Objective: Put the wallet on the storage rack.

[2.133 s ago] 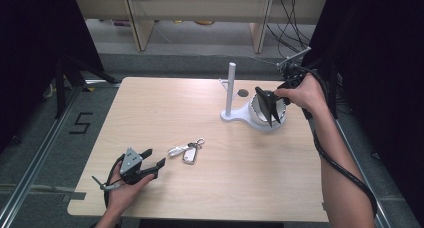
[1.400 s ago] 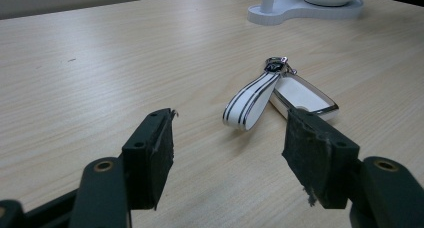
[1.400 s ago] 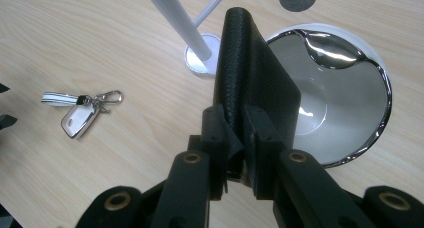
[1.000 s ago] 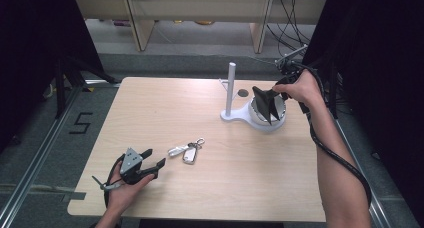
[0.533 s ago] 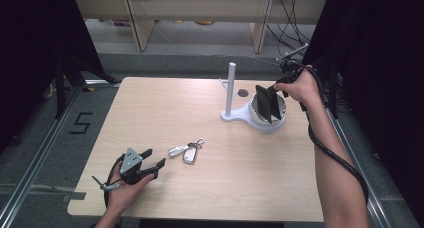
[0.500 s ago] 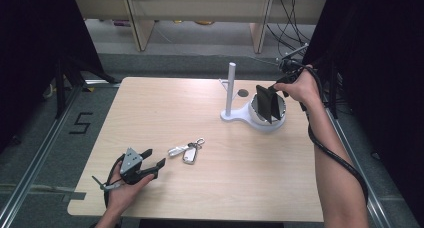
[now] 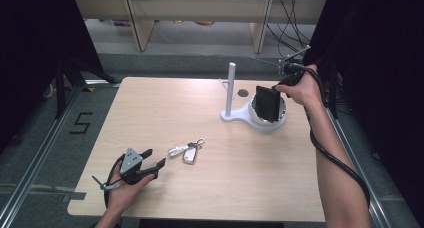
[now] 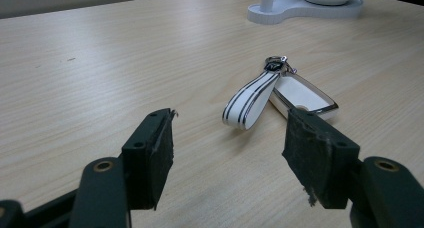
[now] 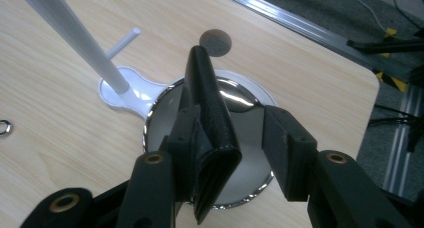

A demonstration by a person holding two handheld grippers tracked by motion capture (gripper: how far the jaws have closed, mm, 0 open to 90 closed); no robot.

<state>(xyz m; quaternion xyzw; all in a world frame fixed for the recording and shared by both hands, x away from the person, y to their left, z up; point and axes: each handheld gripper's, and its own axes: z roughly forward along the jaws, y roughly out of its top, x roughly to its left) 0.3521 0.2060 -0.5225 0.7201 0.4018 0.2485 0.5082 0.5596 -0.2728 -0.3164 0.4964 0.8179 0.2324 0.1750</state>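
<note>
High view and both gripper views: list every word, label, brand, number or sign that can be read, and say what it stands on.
"5": dark mark on the grey floor, left of the table.
Key fob: a small emblem sits at its ring end, too small to read.
Wallet, white stand and bowl: no text to be seen.

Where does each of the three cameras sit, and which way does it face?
High view: above the table, facing forward and down; forearms, left gripper, right gripper.
Left gripper view: rides the left gripper, facing keys along the tabletop; its open jaws.
Right gripper view: rides the right gripper, facing down at wallet in bowl; its jaws, just opening, wallet between.
Shared: stand.
</note>
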